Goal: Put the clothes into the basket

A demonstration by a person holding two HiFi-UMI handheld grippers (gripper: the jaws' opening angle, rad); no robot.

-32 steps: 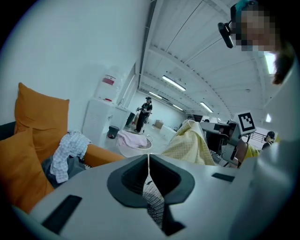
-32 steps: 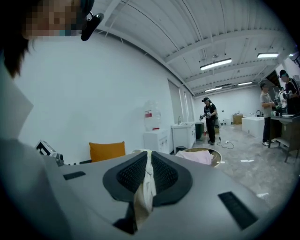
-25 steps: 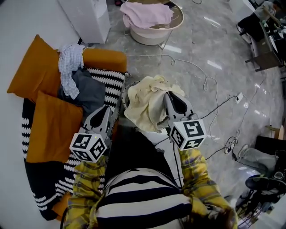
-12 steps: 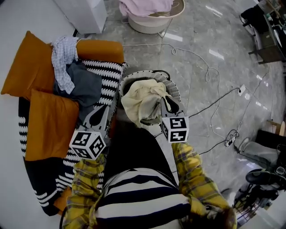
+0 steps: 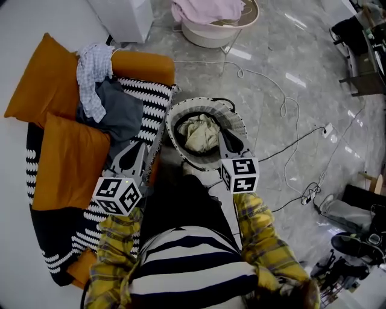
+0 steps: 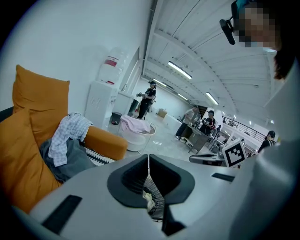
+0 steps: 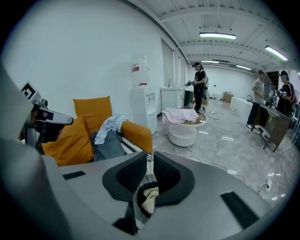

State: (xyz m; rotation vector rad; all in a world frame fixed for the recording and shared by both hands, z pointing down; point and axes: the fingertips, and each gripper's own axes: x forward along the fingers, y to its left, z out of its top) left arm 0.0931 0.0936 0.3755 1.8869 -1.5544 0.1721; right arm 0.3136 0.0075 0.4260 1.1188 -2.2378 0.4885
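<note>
A round basket [image 5: 236, 122] with a pale mesh rim stands on the floor by the sofa. A cream cloth [image 5: 199, 134] lies bunched inside it. My right gripper [image 5: 222, 134] reaches over the near rim onto the cloth's right edge, jaws nearly together and still pinching the fabric. In the right gripper view the cream cloth [image 7: 150, 197] shows below the narrow slit of that gripper [image 7: 150, 159]. My left gripper [image 5: 143, 146] hovers over the striped rug left of the basket, shut and holding nothing [image 6: 148, 161]. A grey garment [image 5: 117, 114] and a checked cloth [image 5: 93, 78] lie on the sofa.
Orange cushions [image 5: 66, 160] sit on the black-and-white striped sofa cover [image 5: 151, 111]. A pink cloth [image 5: 208, 9] lies on a round white table at the top. Cables [image 5: 283, 108] trail over the grey floor. A white water dispenser [image 5: 129, 15] stands by the wall.
The right gripper has come down with the cream cloth, which hung above the basket before and now lies inside it. The left gripper sank slightly.
</note>
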